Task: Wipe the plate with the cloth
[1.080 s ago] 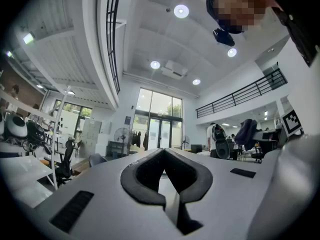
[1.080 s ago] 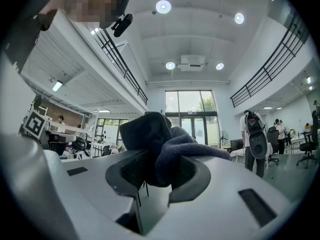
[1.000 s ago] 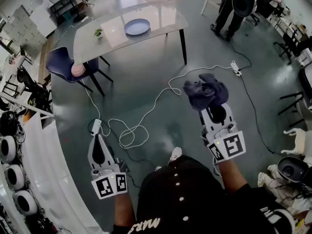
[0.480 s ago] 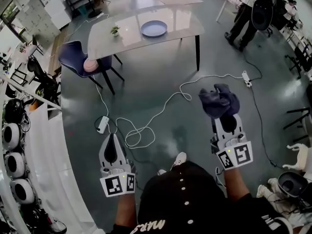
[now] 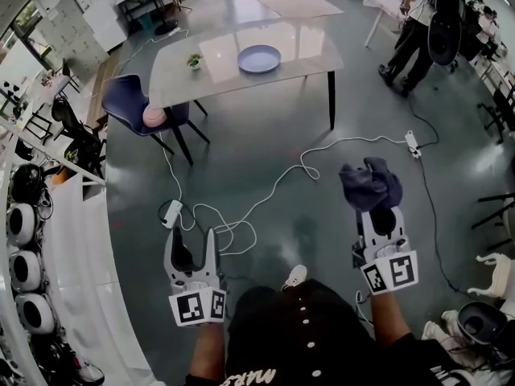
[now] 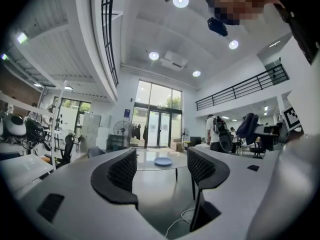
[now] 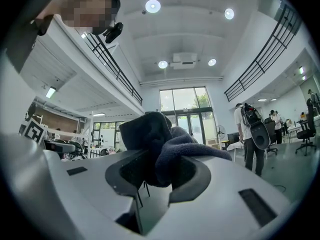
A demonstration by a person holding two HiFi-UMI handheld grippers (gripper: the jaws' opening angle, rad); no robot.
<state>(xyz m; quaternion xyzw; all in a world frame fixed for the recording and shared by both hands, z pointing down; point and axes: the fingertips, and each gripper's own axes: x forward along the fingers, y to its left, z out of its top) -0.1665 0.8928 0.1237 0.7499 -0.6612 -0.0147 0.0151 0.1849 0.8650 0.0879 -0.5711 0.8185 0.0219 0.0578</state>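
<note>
While right tongs (image 5: 378, 214) clench crumpled navy cloth (image 5: 370, 183), left tongs (image 5: 191, 236) just opened, empty.

Black shirt (image 5: 310, 328) with white dots; white, black-padded left tongs (image 5: 191, 236) and right tongs (image 5: 376, 214).

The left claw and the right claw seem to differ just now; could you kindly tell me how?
The left claw stands wide, its jaws having just opened, with nothing between them; the right claw is shut on the dark cloth. The right claw is held farther forward than the left claw. Both point toward the table with the plate, which stands far off.
</note>
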